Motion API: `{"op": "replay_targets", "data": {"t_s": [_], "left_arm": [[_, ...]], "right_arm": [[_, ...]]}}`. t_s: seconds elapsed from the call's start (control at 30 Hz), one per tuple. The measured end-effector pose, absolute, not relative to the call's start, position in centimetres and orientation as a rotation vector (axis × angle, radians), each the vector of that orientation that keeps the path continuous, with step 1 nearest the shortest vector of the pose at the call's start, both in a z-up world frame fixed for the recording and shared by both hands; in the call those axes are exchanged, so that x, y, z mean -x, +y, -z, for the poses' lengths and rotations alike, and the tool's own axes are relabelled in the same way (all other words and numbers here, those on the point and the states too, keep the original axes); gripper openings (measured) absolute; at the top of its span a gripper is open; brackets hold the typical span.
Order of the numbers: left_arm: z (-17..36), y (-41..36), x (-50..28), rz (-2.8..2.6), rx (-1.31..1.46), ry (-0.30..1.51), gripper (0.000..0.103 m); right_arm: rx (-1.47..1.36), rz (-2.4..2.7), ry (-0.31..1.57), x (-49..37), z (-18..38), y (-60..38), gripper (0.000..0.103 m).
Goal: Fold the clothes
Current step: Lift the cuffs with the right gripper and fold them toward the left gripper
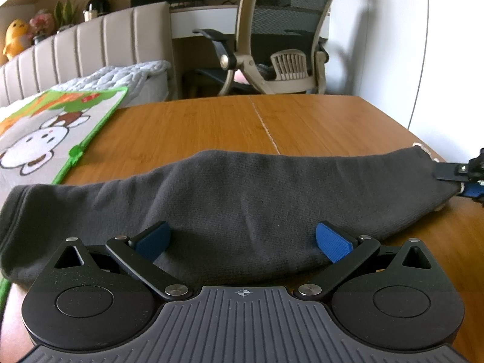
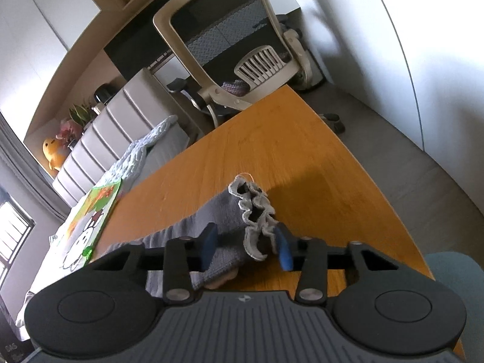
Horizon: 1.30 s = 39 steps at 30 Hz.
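Dark grey garment [image 1: 230, 199] stretched left to right across wooden bench [image 1: 211, 124], near edge hidden behind left gripper [image 1: 242, 242], fingers [image 1: 332, 242] wide apart above the cloth. Right gripper [image 2: 246, 246] straddling the frilled right end; fingers partly closed, actual pinch hard to tell. Cartoon mat [image 1: 45, 133] far left, office chair [image 1: 281, 36] beyond.
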<state>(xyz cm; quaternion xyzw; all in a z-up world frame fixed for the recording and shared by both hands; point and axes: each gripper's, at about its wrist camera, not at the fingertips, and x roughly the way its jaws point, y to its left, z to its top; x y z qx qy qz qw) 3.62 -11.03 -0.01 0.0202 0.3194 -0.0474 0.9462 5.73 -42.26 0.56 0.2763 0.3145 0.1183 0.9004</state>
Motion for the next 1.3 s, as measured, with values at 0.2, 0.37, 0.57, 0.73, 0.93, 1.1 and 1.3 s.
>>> {"op": "replay_targets", "data": {"t_s": [0.2,0.37,0.57,0.73,0.93,1.1,1.3], "left_arm": [[-0.5,-9.3,-3.7,0.159,0.027,0.695,0.103],[-0.7,-10.0,-3.7,0.175,-0.052,0.750,0.103],[-4.0,-9.3,-4.7,0.408,0.181,0.819,0.103],[-6.5,-11.6,-7.4,0.486,0.287,0.826,0.103],[-6.2,-15.5,-8.9,0.476,0.197,0.820,0.059],[-3.8,-17.6,-9.5,0.402,0.065,0.822,0.051],[-2.4,-17.7,-9.7,0.343,-0.011,0.796,0.053]], "right_arm": [[-0.433,-0.248,0.621,-6.4,-1.6,-40.7,0.016],[-0.172,-0.312,0.520,-4.0,-4.1,-37.8,0.014],[-0.042,-0.352,0.459,-1.4,-6.4,-37.0,0.014],[0.193,-0.351,0.474,-1.4,-5.6,-32.7,0.014],[0.307,-0.403,0.468,-0.5,-4.5,-28.9,0.014],[0.308,-0.409,0.455,-0.4,-4.4,-28.8,0.015],[0.210,-0.507,0.453,1.1,-5.6,-31.9,0.035]]}}
